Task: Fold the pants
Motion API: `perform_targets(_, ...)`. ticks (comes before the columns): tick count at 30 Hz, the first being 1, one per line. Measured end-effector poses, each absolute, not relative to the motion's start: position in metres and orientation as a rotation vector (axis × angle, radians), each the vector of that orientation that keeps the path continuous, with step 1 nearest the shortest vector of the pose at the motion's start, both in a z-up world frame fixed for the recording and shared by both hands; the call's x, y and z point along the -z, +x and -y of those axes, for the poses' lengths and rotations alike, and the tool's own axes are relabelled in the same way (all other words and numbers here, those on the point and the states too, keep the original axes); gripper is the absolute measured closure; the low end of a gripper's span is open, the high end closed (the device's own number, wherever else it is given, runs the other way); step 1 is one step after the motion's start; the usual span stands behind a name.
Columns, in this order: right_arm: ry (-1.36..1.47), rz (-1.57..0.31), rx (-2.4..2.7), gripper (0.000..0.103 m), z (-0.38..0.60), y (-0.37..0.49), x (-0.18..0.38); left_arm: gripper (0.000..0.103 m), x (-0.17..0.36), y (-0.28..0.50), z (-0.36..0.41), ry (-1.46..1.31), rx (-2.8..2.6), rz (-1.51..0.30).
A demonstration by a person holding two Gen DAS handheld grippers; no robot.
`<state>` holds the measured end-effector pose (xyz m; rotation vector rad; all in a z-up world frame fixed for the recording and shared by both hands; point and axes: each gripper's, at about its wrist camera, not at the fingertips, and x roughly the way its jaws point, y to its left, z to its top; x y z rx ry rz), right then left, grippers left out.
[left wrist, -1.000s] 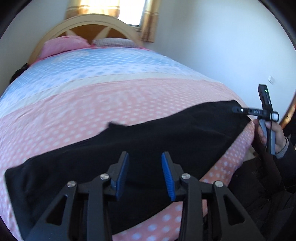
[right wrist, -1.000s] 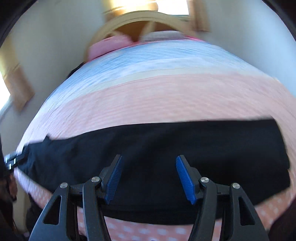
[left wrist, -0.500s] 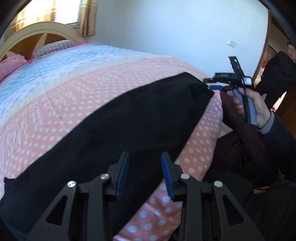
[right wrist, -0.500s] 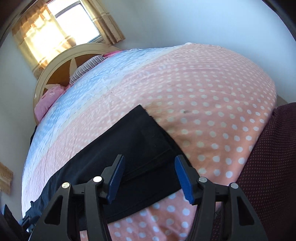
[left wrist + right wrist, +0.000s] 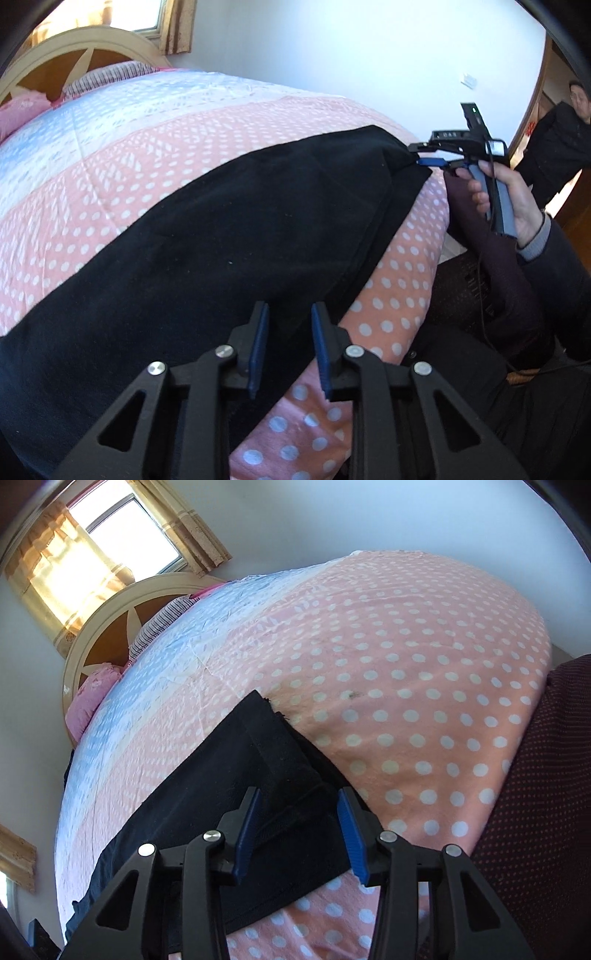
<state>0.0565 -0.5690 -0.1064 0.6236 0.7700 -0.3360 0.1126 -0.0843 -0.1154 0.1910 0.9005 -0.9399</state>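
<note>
Black pants (image 5: 207,236) lie flat in a long band across the near part of a bed, also in the right wrist view (image 5: 229,775). My left gripper (image 5: 288,350) is open and empty, low over the pants' near edge. My right gripper (image 5: 297,830) is open and empty, its jaws either side of the pants' right end with its folded band. The right gripper also shows in the left wrist view (image 5: 428,155), its fingertips at the pants' far right corner.
The bed has a pink quilt with white dots (image 5: 406,686), a blue section further up and pillows by a curved wooden headboard (image 5: 107,635). A person in dark clothes (image 5: 557,147) stands in a doorway at the right. My dark-clothed body (image 5: 517,369) is beside the bed edge.
Both views have swung to the right along the pants, from the middle toward the right end. The right gripper has come down close to the pants' right end. Both stay open.
</note>
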Motion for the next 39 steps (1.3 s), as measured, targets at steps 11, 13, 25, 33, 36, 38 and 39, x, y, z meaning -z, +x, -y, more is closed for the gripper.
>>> perform_targets(11,0.57,-0.731,0.293,0.097,0.566,0.066,0.091,0.101,0.105,0.115,0.076,0.169,0.933,-0.878)
perform_targets(13,0.526,-0.717,0.281,0.097,0.561,0.061,0.077,0.101,0.1,0.115,0.07,0.154,0.937,-0.867)
perform_targets(25,0.361,-0.843,0.354,0.097,0.557,0.058,0.08,0.101,0.109,0.106,0.076,0.206,0.903,-0.858)
perform_targets(33,0.331,-0.868,0.365,0.097,0.555,0.064,0.093,0.079,0.103,0.106,0.075,0.242,0.868,-0.806)
perform_targets(36,0.311,-0.877,0.364,0.097,0.553,0.065,0.094,0.059,0.102,0.107,0.076,0.246,0.842,-0.792)
perform_targets(38,0.307,-0.884,0.364,0.097,0.552,0.066,0.095,0.057,0.105,0.108,0.077,0.25,0.84,-0.792)
perform_targets(39,0.301,-0.886,0.366,0.097,0.552,0.067,0.096,0.057,0.106,0.109,0.077,0.251,0.846,-0.804)
